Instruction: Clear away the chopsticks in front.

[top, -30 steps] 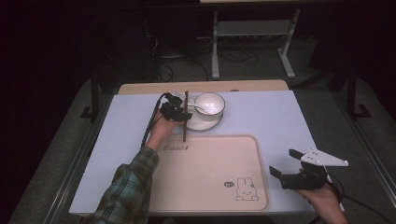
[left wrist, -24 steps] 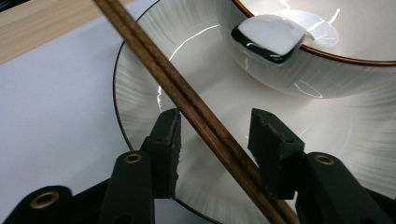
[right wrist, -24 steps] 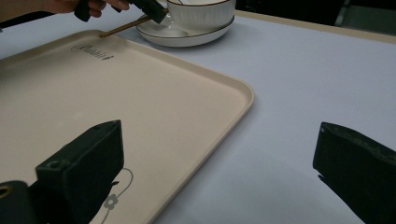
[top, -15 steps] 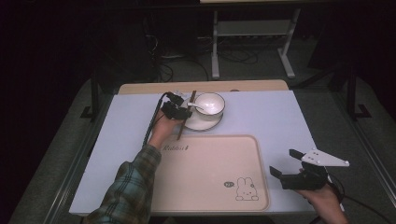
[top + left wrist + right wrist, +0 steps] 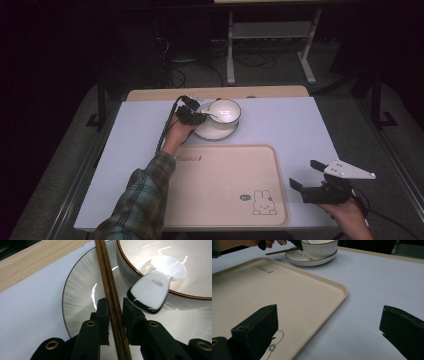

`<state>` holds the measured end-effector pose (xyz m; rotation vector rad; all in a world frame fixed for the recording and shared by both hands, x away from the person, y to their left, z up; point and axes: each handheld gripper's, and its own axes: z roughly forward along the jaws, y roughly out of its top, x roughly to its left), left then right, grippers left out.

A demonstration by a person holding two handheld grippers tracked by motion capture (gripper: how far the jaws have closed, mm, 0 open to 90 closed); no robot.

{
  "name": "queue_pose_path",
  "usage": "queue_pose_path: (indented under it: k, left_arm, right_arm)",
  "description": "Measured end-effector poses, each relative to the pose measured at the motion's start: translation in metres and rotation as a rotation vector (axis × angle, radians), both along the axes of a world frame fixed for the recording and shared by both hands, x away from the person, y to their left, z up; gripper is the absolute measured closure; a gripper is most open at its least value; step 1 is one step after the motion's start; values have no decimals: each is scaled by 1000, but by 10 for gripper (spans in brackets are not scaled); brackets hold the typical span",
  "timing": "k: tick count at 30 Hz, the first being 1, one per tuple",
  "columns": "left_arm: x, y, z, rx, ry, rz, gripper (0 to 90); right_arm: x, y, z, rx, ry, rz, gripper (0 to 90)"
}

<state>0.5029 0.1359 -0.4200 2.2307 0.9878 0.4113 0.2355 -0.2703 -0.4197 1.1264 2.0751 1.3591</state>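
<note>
Brown wooden chopsticks run straight up between the jaws of the left hand-held gripper, and since an earlier frame shows those jaws wider, they have just been closing in on the pair; the pads now stand against the sticks on either side with barely any gap, so the grip looks made or all but made. Both sticks lie side by side across the rim of the saucer, which props their far ends off the counter and leaves room for the jaws to come in from above. Just right of this hand-held gripper sits the bowl on the same saucer, with a white spoon leaning over its rim, its handle close to the right jaw, so a lift would probably need care not to knock it. Nearer the person lies the beige tray, likely where the pieces are headed. Over at the counter's near right corner, the right hand-held gripper hovers with jaws wide apart and nothing between them, apparently waiting its turn.
</note>
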Motion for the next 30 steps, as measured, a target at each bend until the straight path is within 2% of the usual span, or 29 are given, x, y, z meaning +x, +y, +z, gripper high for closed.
queue_pose_path:
  k: [6, 10, 15, 19, 25, 30]
  left_arm:
    - [1, 2, 0, -9, 3, 11, 776]
    - [0, 5, 3, -29, 7, 12, 747]
    - [-11, 22, 17, -71, -2, 6, 709]
    - [-23, 39, 23, -104, -7, 5, 707]
    - [-38, 57, 17, -115, 11, 0, 745]
    - [-43, 64, 11, -122, 28, 3, 773]
  right_arm:
    - [0, 0, 0, 0, 0, 1, 13]
    - [-1, 0, 0, 2, 0, 0, 13]
    - [-1, 0, 0, 4, -1, -2, 13]
    - [-1, 0, 0, 5, 0, 0, 13]
    - [-1, 1, 0, 9, 3, -1, 12]
    - [-1, 0, 0, 10, 7, -2, 12]
